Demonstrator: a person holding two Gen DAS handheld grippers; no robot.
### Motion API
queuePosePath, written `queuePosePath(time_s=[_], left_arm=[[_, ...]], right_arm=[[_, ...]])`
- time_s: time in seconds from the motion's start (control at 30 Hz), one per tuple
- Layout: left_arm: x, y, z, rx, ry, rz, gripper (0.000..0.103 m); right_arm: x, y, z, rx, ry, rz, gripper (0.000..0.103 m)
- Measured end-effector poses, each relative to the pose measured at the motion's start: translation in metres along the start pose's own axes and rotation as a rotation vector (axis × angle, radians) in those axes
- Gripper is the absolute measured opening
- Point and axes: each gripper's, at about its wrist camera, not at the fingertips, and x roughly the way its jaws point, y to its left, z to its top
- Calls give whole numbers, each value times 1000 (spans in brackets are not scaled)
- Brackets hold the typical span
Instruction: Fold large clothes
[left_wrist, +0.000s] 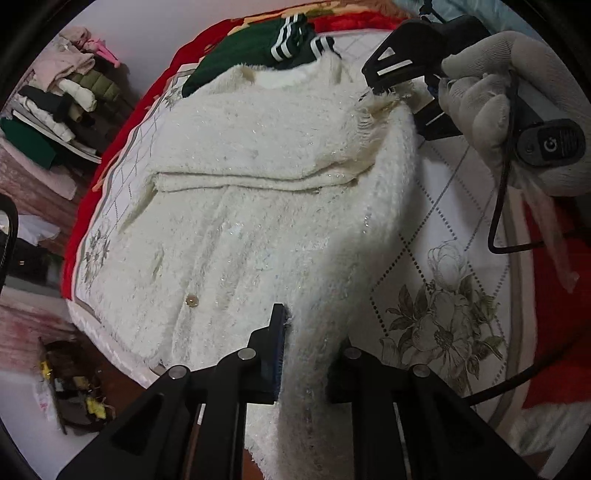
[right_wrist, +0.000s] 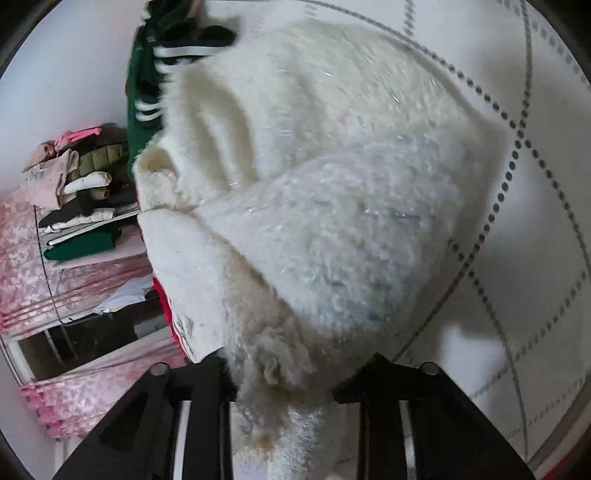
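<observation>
A fluffy white cardigan (left_wrist: 258, 206) with a small button lies spread on the quilted bed cover (left_wrist: 454, 229). One sleeve is folded across its chest. My left gripper (left_wrist: 310, 354) is shut on the cardigan's right side edge near the hem. My right gripper (left_wrist: 388, 86), held by a gloved hand, is shut on the shoulder edge of the same side at the far end. In the right wrist view the gripper (right_wrist: 284, 376) pinches a thick bunch of the white cardigan (right_wrist: 332, 206), which fills the middle of the view.
A dark green garment with white stripes (left_wrist: 266, 48) lies at the far end of the bed, touching the cardigan's collar. A pile of folded clothes (left_wrist: 62, 107) sits left of the bed. A red blanket (left_wrist: 550, 295) borders the cover. A black cable (left_wrist: 498, 206) hangs at right.
</observation>
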Motion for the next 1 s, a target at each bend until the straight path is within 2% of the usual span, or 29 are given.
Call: queuePosePath(time_s=[0.1, 0.23, 0.3, 0.37, 0.5, 0.63, 0.7, 0.8, 0.87, 0.9, 0.93, 1.0], left_arm=[[-26, 26, -2, -13, -7, -79, 11], [-65, 78, 7, -39, -21, -182, 11], [-78, 113, 22, -67, -31, -211, 11], [-70, 149, 32, -109, -31, -217, 11], [-27, 230, 50, -222, -17, -186, 12], [30, 306, 53, -362, 26, -173, 16], [64, 332, 53, -388, 51, -152, 17], [117, 363, 46, -448, 122, -178, 18], [145, 376, 38, -485, 168, -207, 21], [156, 380, 34, -507, 185, -220, 26], [162, 383, 31, -524, 193, -235, 28], [169, 387, 27, -551, 202, -259, 38]], right_arm=[[-25, 30, -24, -26, -30, -34, 23], [-60, 86, -59, -45, -66, -131, 23], [-62, 118, -68, -59, -75, -177, 23], [-51, 157, -70, -84, -75, -232, 23], [0, 225, -53, -91, -64, -291, 25], [87, 282, -32, -94, -38, -350, 26], [129, 298, -21, -102, -25, -387, 26], [198, 317, -2, -132, 4, -479, 29], [233, 323, 6, -154, 35, -516, 42], [241, 324, 8, -165, 54, -515, 55], [247, 327, 9, -179, 71, -491, 74], [242, 338, 7, -236, 104, -384, 82]])
